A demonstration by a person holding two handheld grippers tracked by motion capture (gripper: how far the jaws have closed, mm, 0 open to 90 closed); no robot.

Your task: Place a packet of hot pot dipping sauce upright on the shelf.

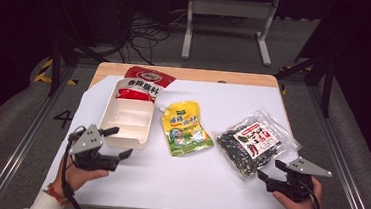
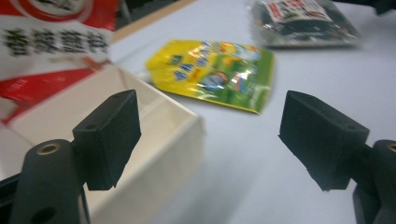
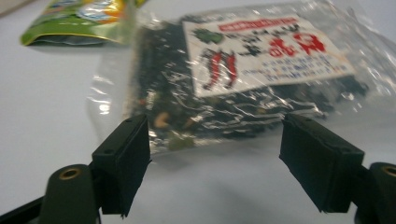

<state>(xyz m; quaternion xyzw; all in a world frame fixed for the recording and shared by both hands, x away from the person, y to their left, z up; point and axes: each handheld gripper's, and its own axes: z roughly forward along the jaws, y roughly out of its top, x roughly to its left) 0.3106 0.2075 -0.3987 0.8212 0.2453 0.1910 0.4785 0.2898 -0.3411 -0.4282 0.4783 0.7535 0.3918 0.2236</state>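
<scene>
High view: white table (image 1: pixel 207 186), cables on grey floor (image 1: pixel 144 31).

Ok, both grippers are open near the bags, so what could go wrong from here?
The right gripper faces the clear spice bag; its crinkly, slack film may slip from the fingers or be pinched without the contents. The left gripper sits beside the white tray and could nudge it, with the red pouch leaning inside.
</scene>
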